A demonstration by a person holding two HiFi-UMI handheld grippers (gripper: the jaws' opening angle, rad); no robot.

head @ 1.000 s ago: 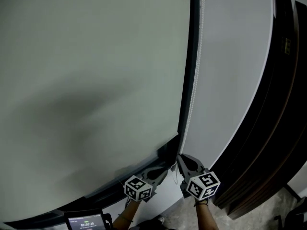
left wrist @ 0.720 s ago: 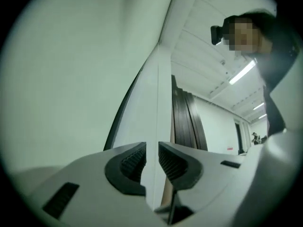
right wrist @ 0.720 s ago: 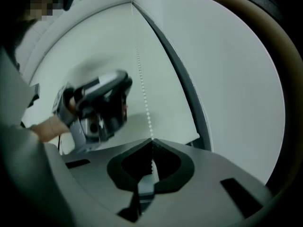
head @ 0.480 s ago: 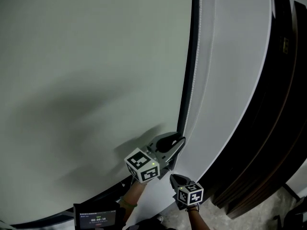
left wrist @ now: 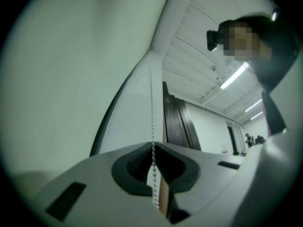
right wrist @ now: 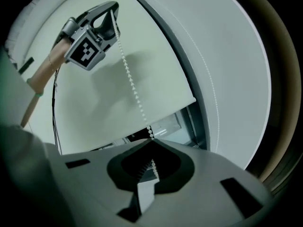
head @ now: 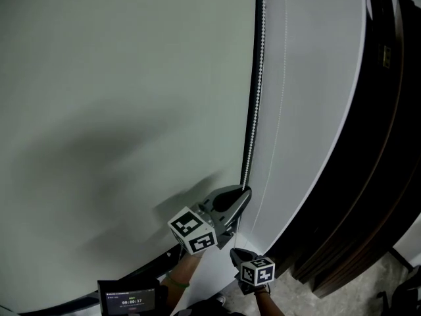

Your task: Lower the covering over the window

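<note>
Fingers of the left gripper (left wrist: 153, 144) are pinched together on the bead chain (left wrist: 152, 112), which runs straight up out of the tips; fingers of the right gripper (right wrist: 150, 139) are clamped on the same strand lower down, chain in one line between the two grips; left sits high, right against the blind's side edge; right is below it, nearer the person; reads as a hand-over-hand haul, one grip at the top of its reach, the other at the bottom of a pull; likely two grips so the chain can't run back between pulls; blind (head: 118, 110) covers nearly the whole window; right gripper view shows its bottom edge (right wrist: 161, 112) with a strip of window (right wrist: 173, 124) bare beneath; judged nearly done, a little more chain to pull; risk: beads slipping through the pads; dark wood panelling (head: 371, 176) off to the right, well apart.
</note>
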